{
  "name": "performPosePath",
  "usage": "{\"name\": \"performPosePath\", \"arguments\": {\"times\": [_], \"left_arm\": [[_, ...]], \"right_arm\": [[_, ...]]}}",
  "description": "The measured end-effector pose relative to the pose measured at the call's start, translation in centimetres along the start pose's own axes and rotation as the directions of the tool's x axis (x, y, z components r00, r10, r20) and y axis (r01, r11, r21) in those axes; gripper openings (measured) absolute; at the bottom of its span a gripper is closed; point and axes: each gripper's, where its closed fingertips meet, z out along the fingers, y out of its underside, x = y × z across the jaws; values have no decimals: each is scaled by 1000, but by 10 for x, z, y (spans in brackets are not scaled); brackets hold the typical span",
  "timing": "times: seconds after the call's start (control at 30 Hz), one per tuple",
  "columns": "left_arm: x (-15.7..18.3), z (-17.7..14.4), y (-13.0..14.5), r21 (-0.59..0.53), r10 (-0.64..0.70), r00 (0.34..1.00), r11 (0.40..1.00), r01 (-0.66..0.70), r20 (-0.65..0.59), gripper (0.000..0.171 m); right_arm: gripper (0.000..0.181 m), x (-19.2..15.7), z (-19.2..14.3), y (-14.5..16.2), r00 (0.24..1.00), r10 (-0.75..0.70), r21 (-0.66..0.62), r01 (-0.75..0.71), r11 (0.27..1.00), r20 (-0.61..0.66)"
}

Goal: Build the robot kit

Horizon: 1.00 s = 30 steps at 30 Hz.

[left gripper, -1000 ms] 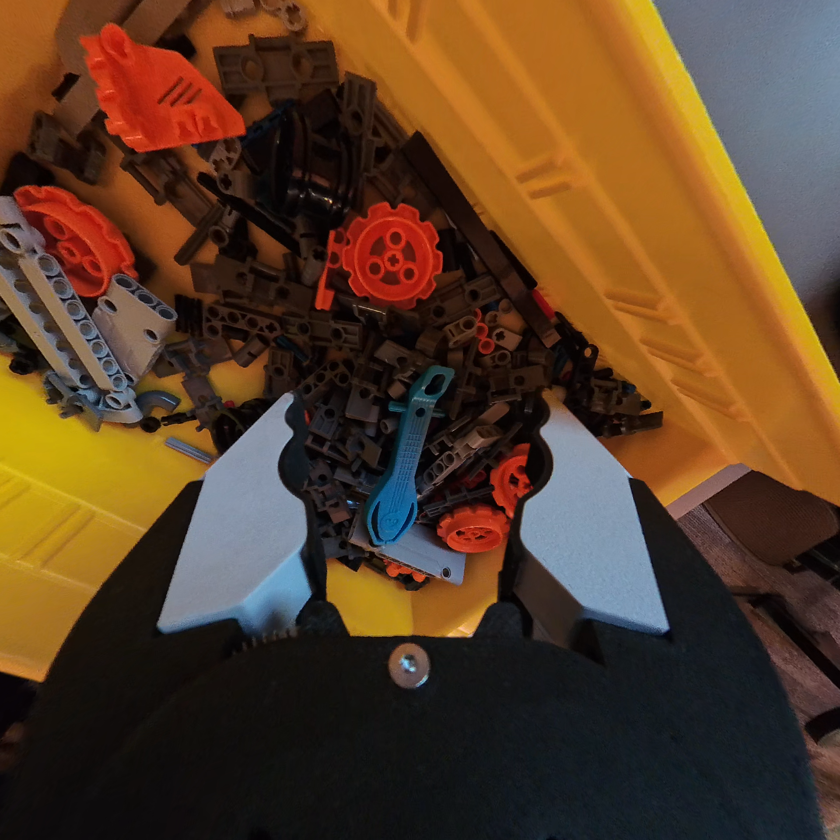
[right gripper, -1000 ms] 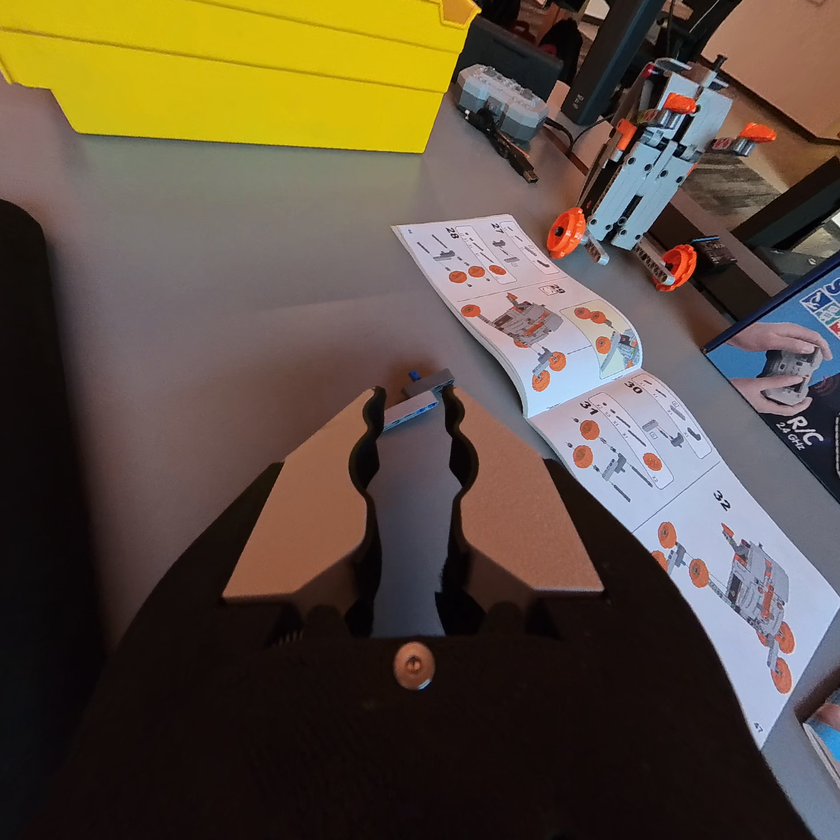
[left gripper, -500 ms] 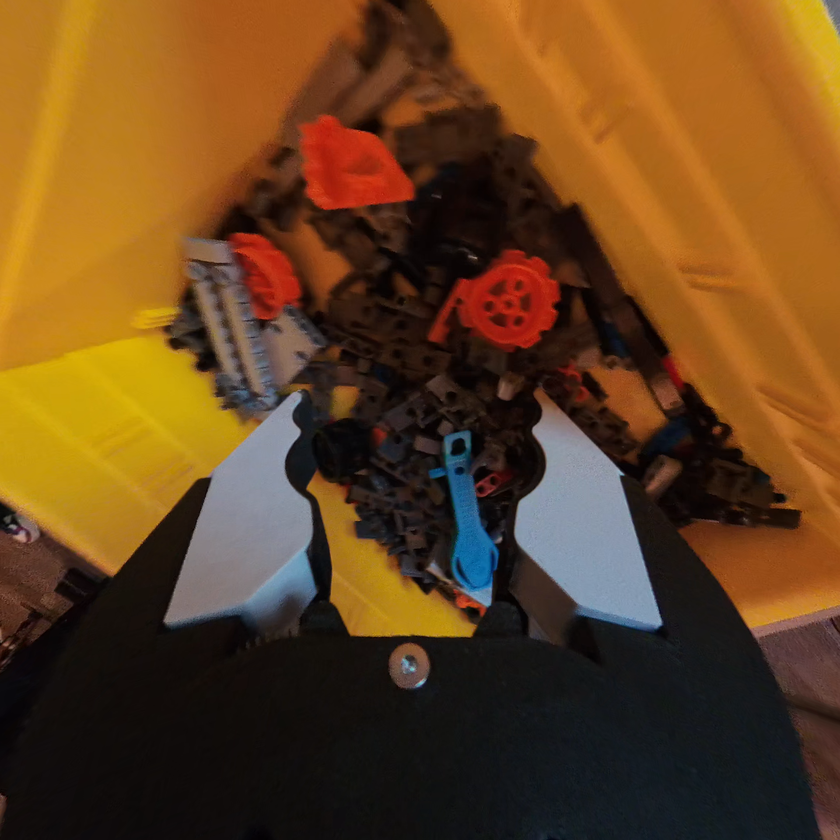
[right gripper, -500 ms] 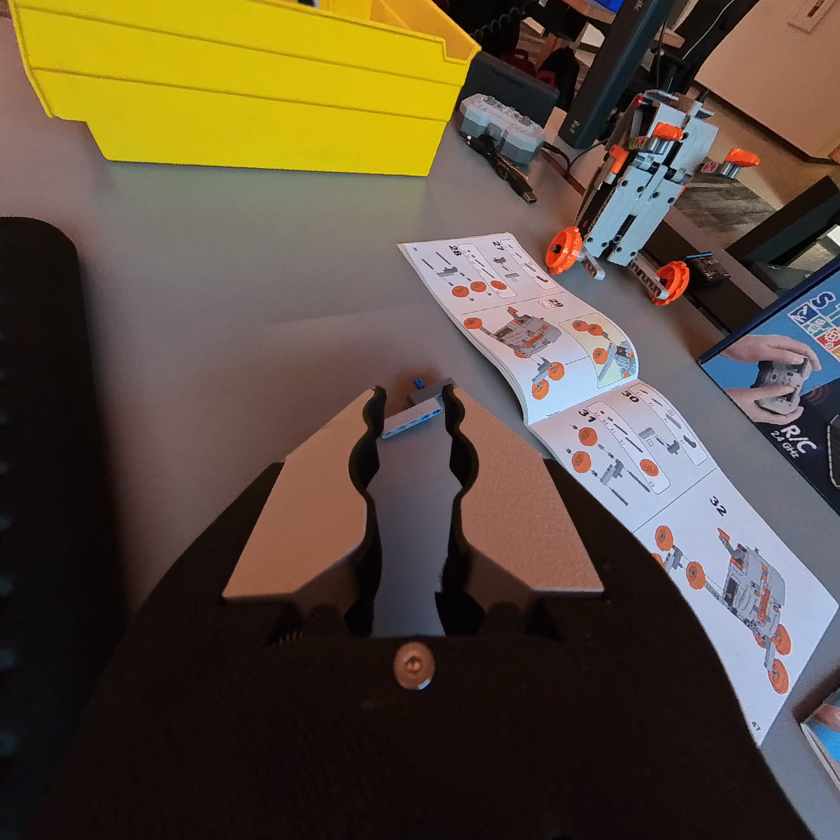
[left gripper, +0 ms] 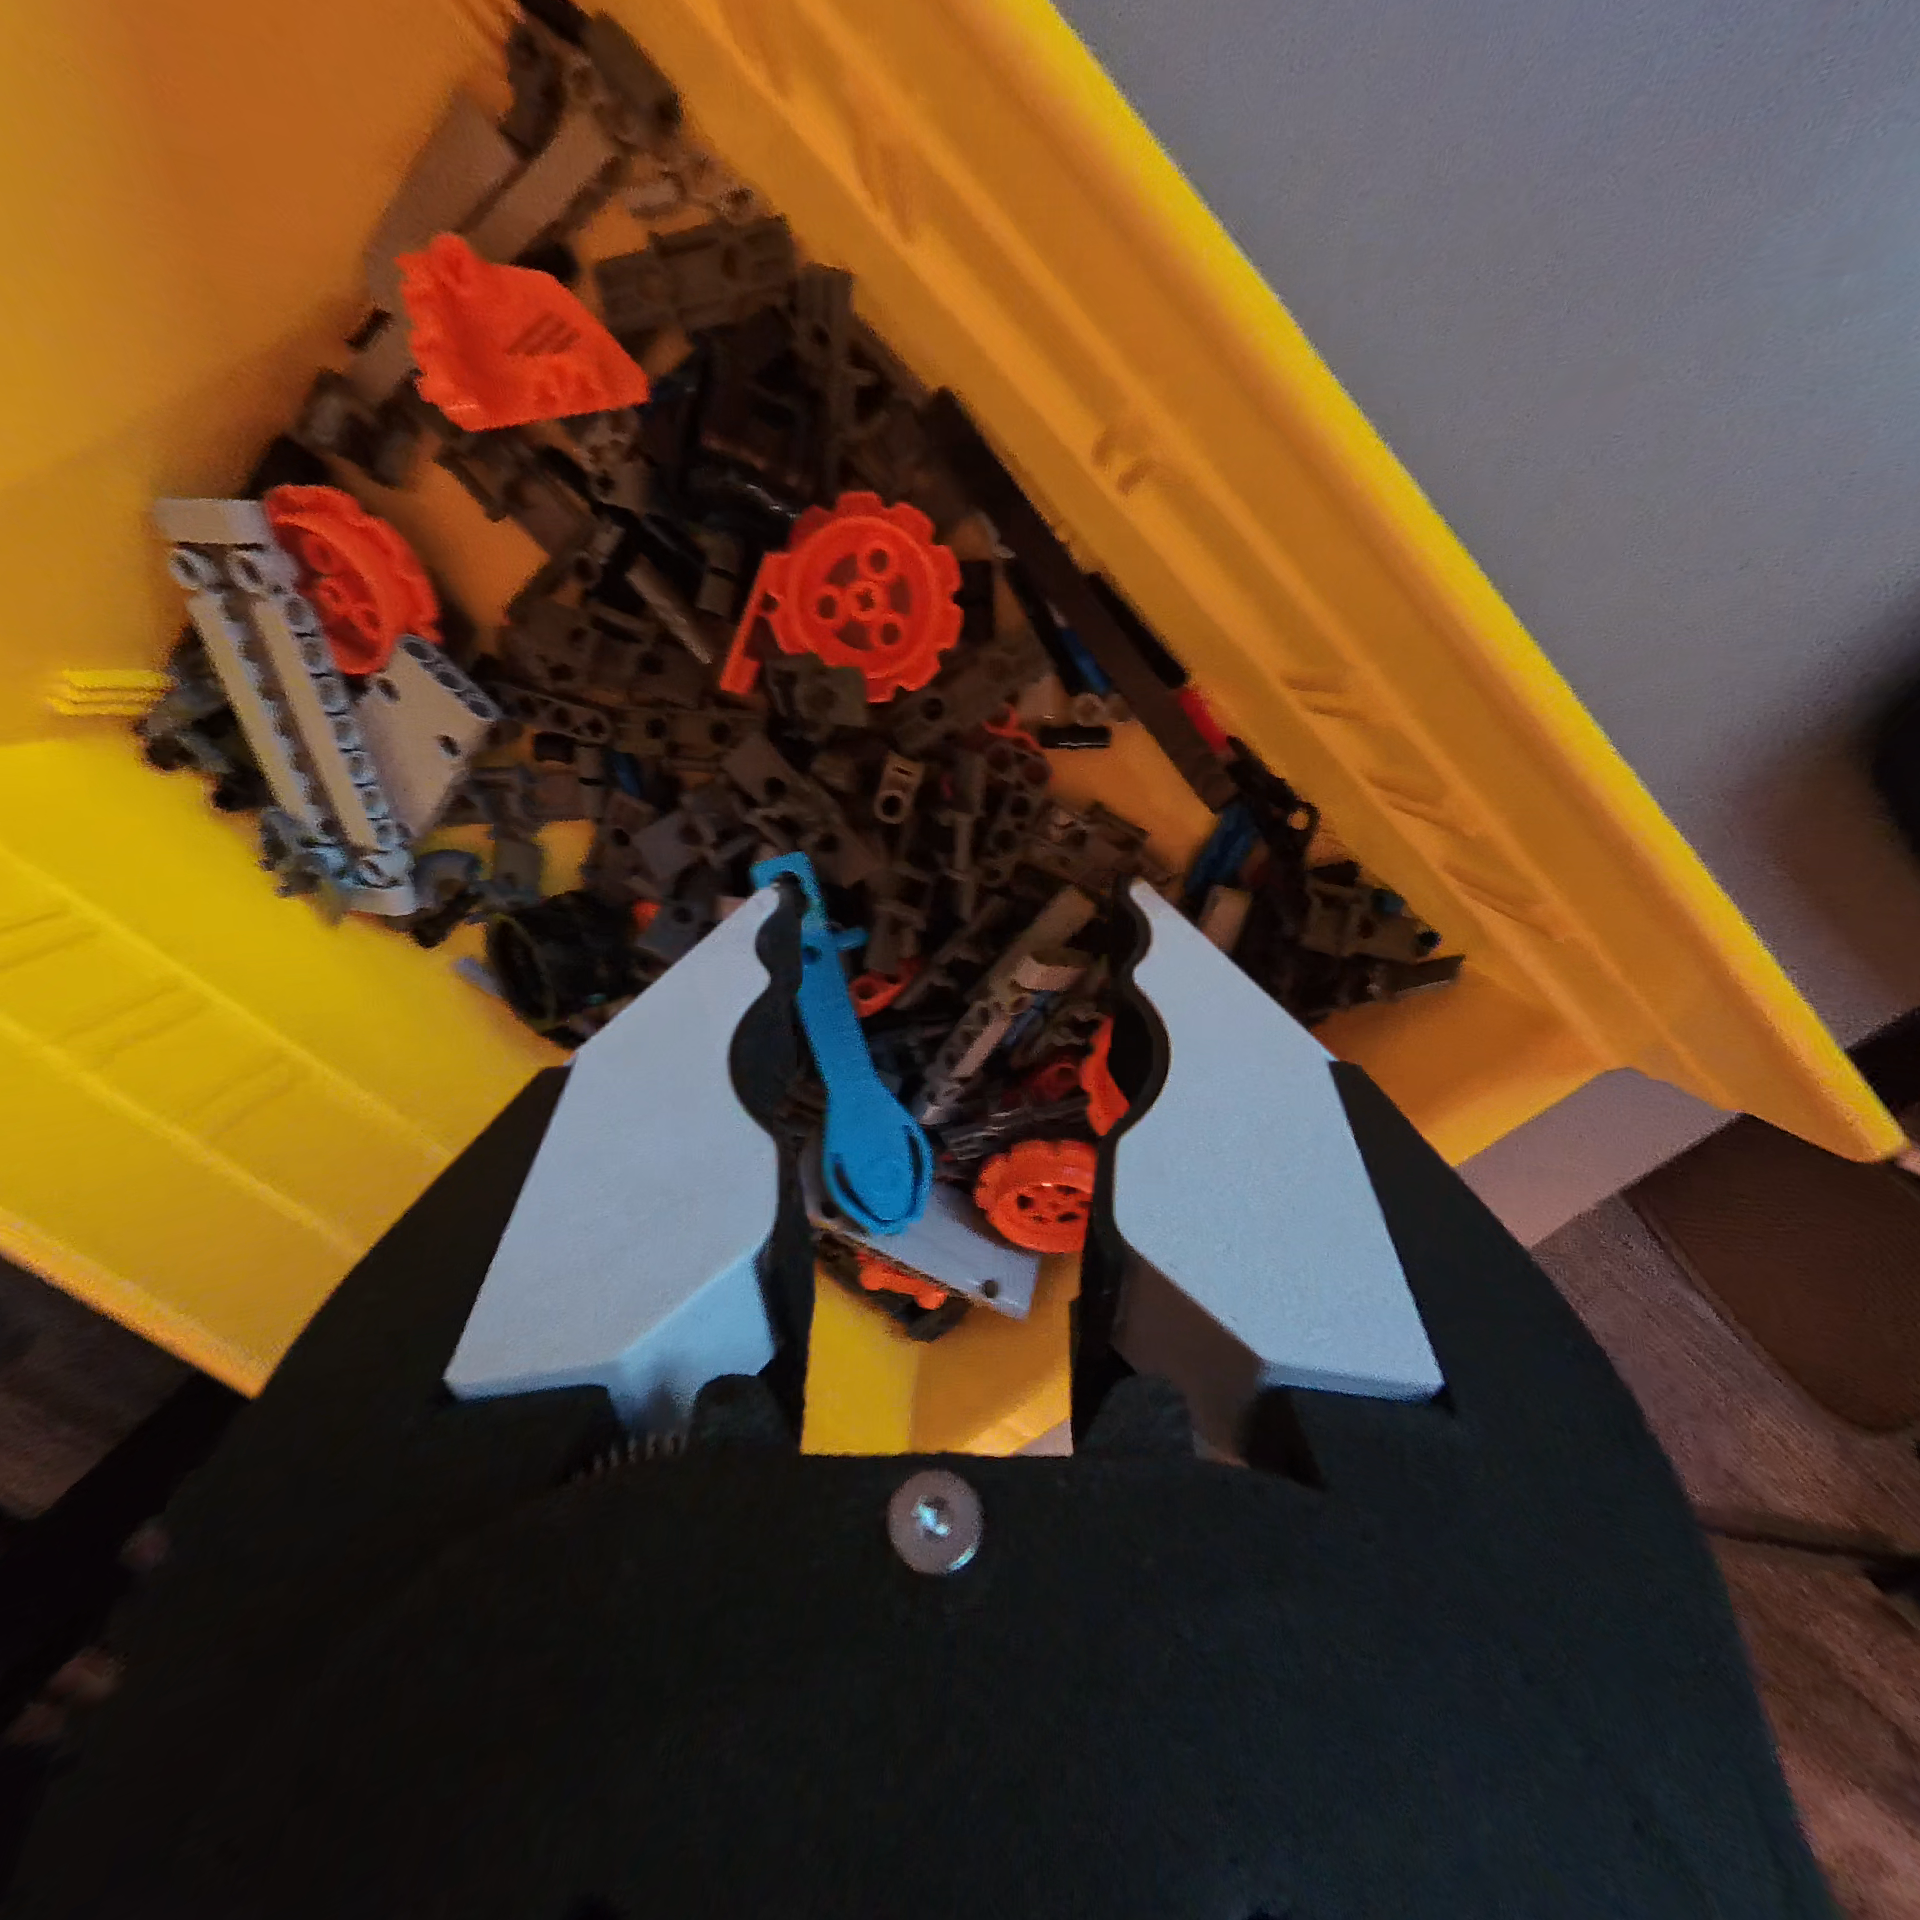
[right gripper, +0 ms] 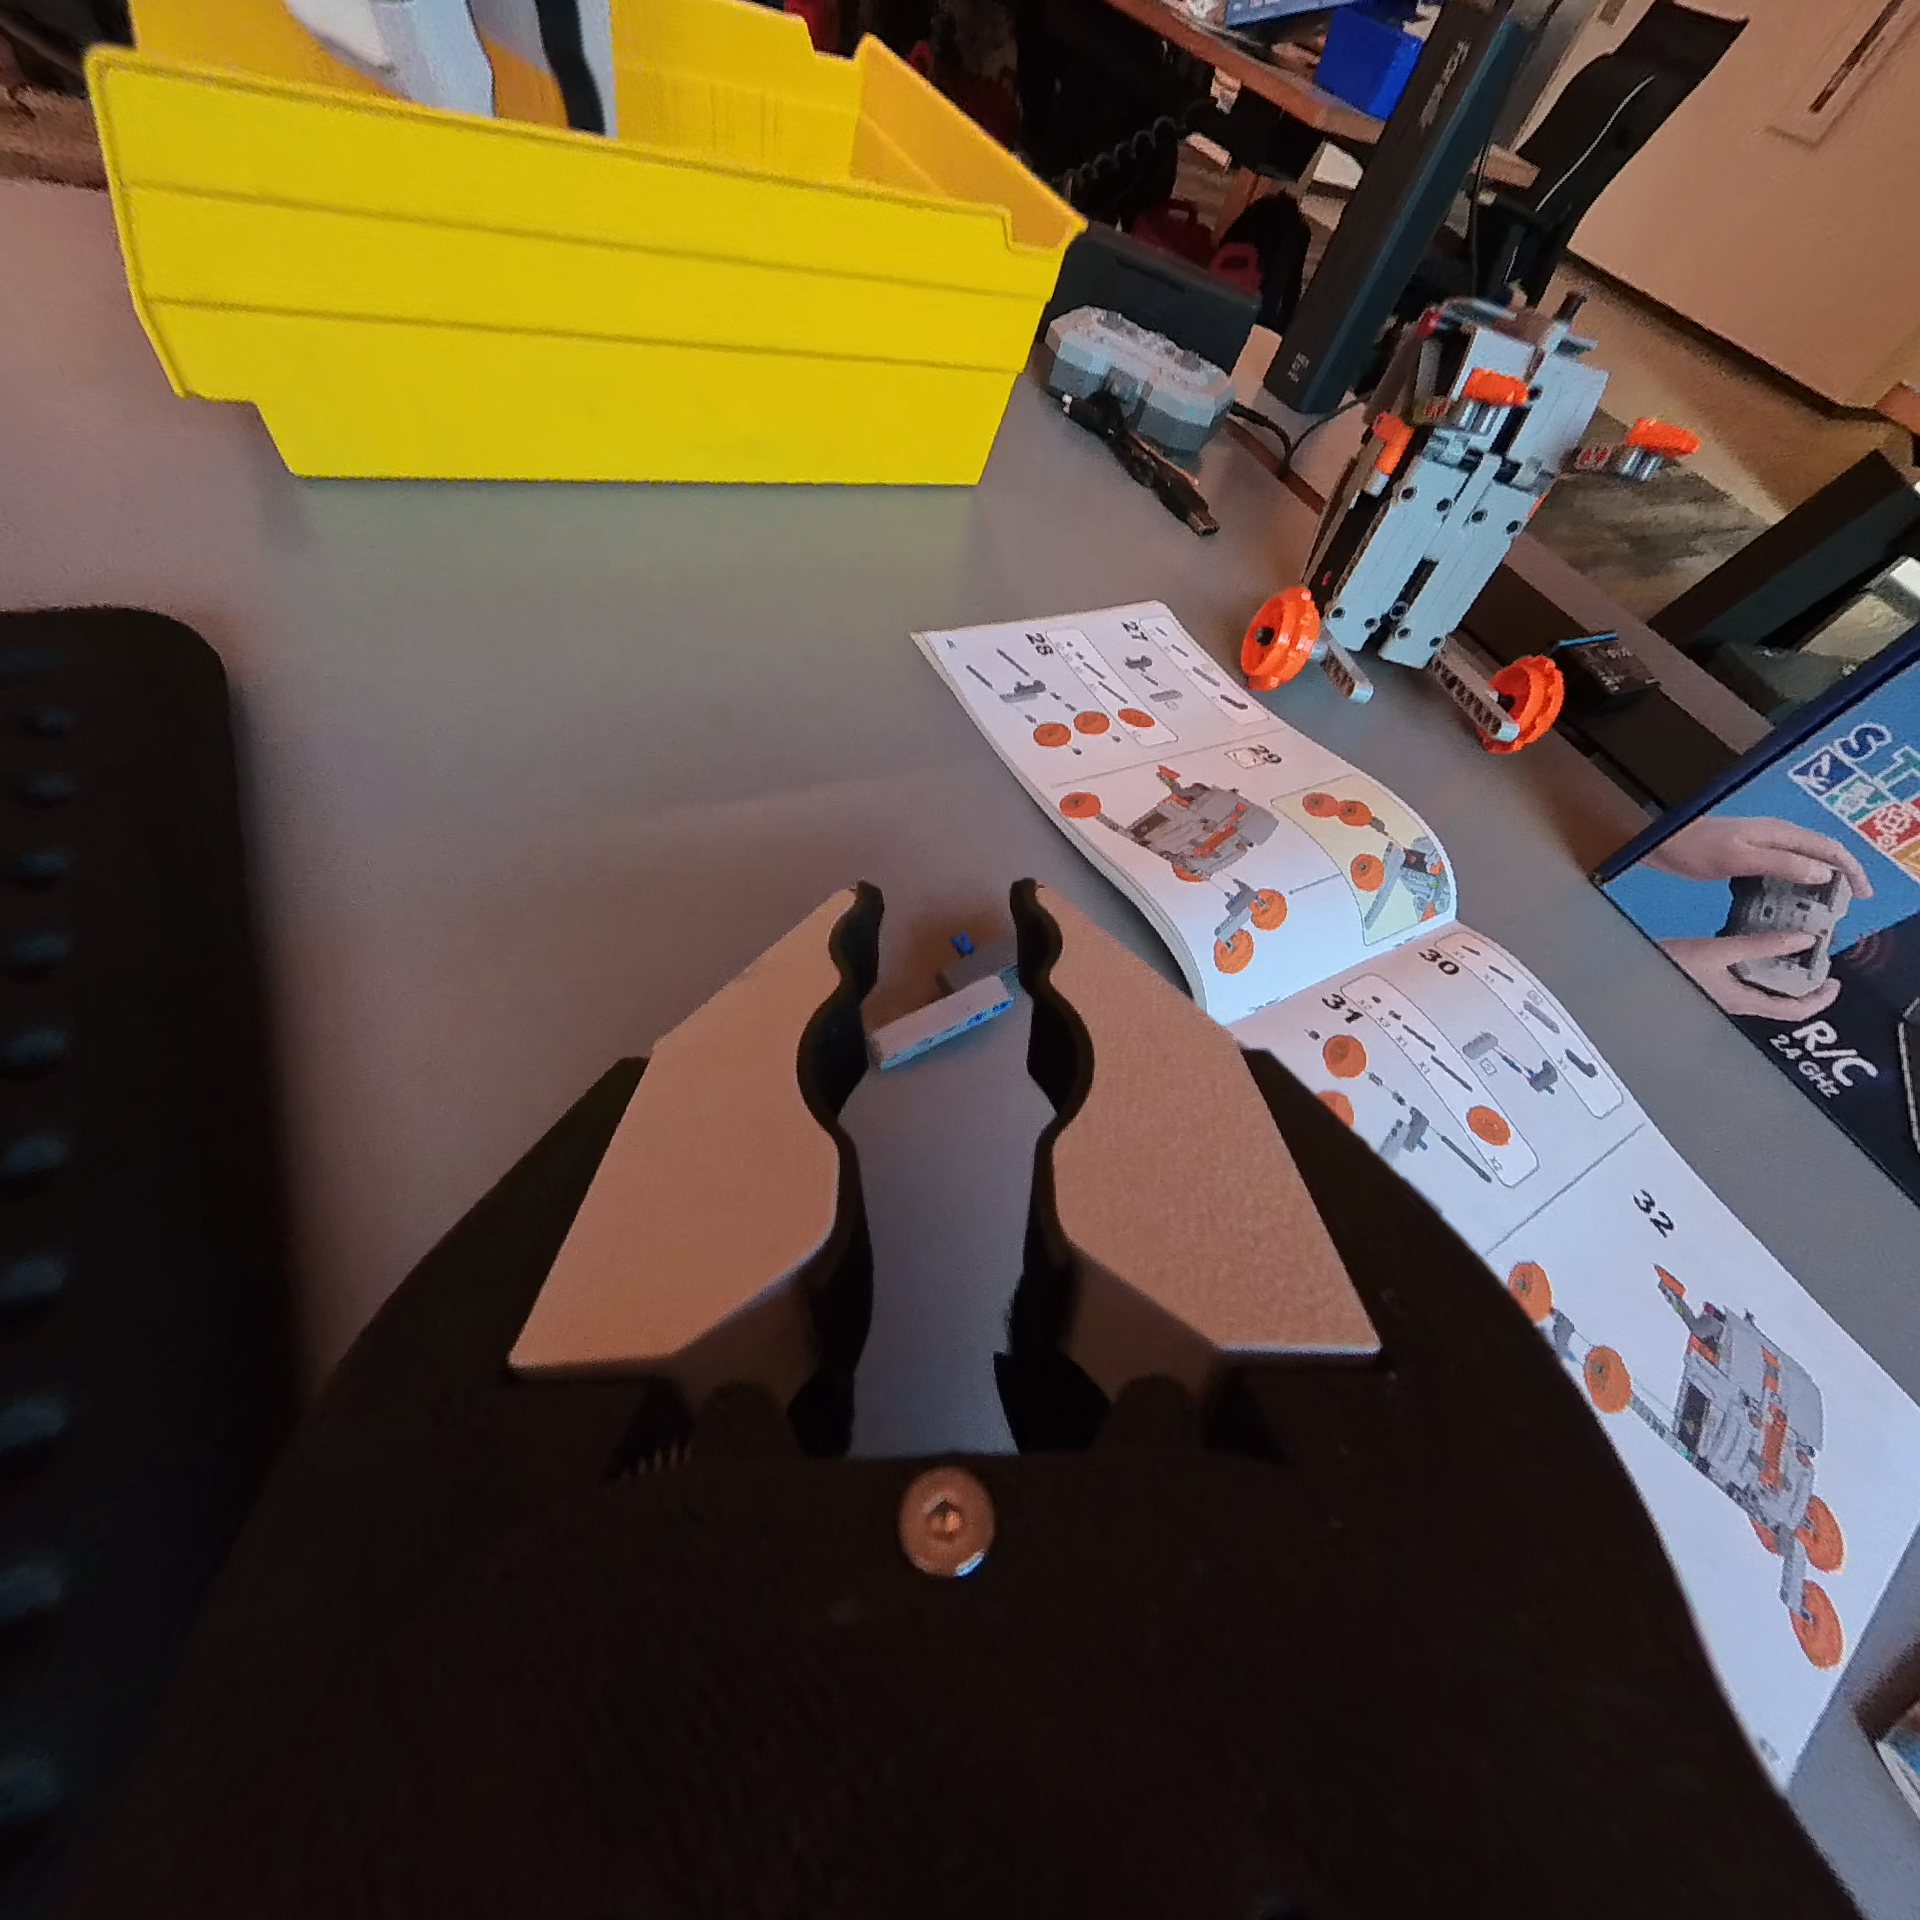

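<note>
Two grippers work apart, one over a table [right gripper: 623, 644] and one inside a yellow bin [left gripper: 1195, 436] of building pieces. That bin stands at the far end of the grey table, its high walls keeping a loose heap of dark connectors, an orange gear [left gripper: 862, 597] and a grey beam [left gripper: 312, 707] together. An open instruction booklet [right gripper: 1351, 1039] lies flat to the right, pages up for reading, with a half-built grey and orange model [right gripper: 1444, 520] standing beyond it. The left gripper [left gripper: 951, 904] hangs over the heap, jaws wide and holding nothing, a blue spoon-shaped tool [left gripper: 847, 1081] lying between them against the left finger. The right gripper [right gripper: 945, 904] hovers low, jaws partly open and empty, a small grey block [right gripper: 945, 1013] resting on the table between its tips.
</note>
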Motion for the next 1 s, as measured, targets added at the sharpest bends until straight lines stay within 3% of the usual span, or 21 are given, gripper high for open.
{"name": "performPosePath", "arguments": {"times": [0.1, 0.23, 0.47, 0.6, 0.8, 0.9, 1.0], "left_arm": [[18, 2, 7, 13, -16, 997, 1000, 17, -79, 56], [30, 6, 23, -40, -66, 989, 997, 61, -130, 79], [36, 2, 32, -15, -83, 995, 997, 82, -64, 80], [30, 4, 23, -11, -100, 994, 995, 99, -33, 82], [10, 7, -7, 31, -150, 989, 988, 150, 5, 87], [11, 12, -13, 15, -137, 991, 990, 137, 1, 89], [13, 15, -6, -57, -89, 995, 994, 91, 36, 93]], "right_arm": [[25, -3, 3, -1, 1000, 22, 7, -23, 1000, 20], [25, -2, 7, 0, 998, 56, 17, -56, 998, 27], [25, 8, -4, -10, 987, 154, 93, -157, 983, 34], [25, 47, -28, -20, 985, 172, 126, -168, 978, -19], [26, 121, -59, 3, 980, 70, 90, -54, 994, -188], [25, 132, -75, 21, 963, 83, 146, -47, 988, -255], [26, 137, -83, 23, 959, 91, 115, -62, 991, -267]]}}
